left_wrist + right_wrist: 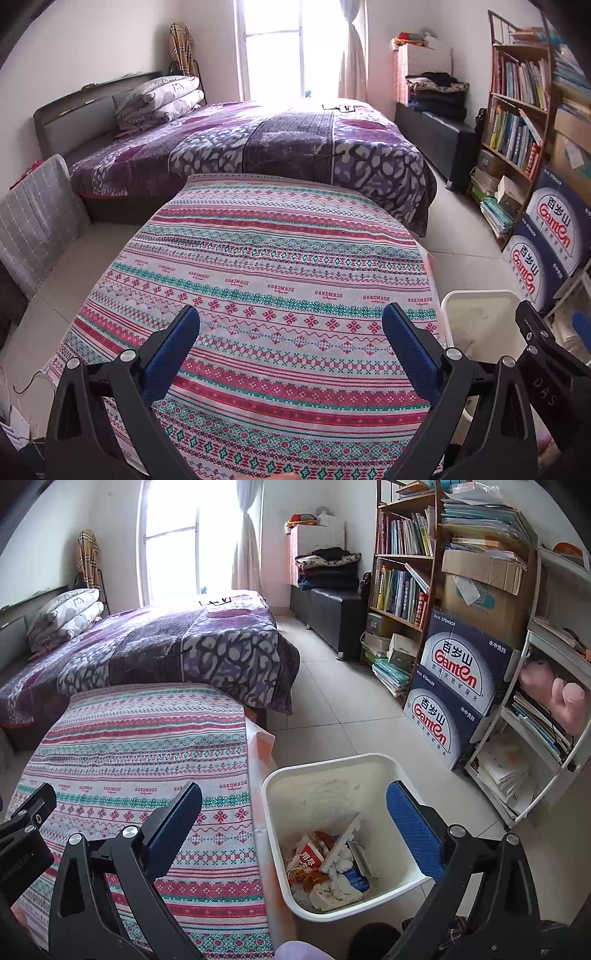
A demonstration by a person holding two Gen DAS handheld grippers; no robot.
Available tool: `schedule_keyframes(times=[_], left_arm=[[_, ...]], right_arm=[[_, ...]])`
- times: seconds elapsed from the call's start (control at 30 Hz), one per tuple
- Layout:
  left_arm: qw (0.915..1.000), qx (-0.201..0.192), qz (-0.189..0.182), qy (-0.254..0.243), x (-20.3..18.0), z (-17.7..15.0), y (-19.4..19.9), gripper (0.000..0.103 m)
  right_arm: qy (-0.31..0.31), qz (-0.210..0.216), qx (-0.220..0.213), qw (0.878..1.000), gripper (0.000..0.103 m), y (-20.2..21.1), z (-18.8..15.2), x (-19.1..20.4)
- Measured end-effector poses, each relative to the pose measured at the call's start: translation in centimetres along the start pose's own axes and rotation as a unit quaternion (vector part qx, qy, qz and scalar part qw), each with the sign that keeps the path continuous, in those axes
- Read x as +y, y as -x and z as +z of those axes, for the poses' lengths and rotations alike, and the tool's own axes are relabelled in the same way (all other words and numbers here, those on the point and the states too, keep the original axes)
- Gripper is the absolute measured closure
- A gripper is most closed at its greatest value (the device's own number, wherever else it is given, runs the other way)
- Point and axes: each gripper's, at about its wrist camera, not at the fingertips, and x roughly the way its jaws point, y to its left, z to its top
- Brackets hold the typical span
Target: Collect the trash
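A white plastic trash bin [328,771] stands on the floor to the right of the table; its rim also shows in the left wrist view [480,295]. Inside lie several pieces of trash [328,864]: wrappers, crumpled paper, a white foam piece. My right gripper [295,812] is open and empty above the bin's left rim and the table edge. My left gripper [291,339] is open and empty above the table, which is covered with a patterned pink and teal cloth [280,266]. No loose trash shows on the cloth.
A bed with a purple blanket [258,144] lies beyond the table. A bookshelf [402,576], stacked blue water cartons [454,686] and a white shelf unit [546,716] line the right wall. Tiled floor [332,705] runs between bed and shelves.
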Motion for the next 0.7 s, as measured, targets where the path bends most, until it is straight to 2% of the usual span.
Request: schedule_keyframes(times=[0.7], left_arm=[[0.9998,-0.008,-0.012,-0.011,-0.31,-0.57,-0.25,0.010]], right_arm=[[0.000,0.000,0.004,1.000,0.007,-0.14,-0.25,-0.02]])
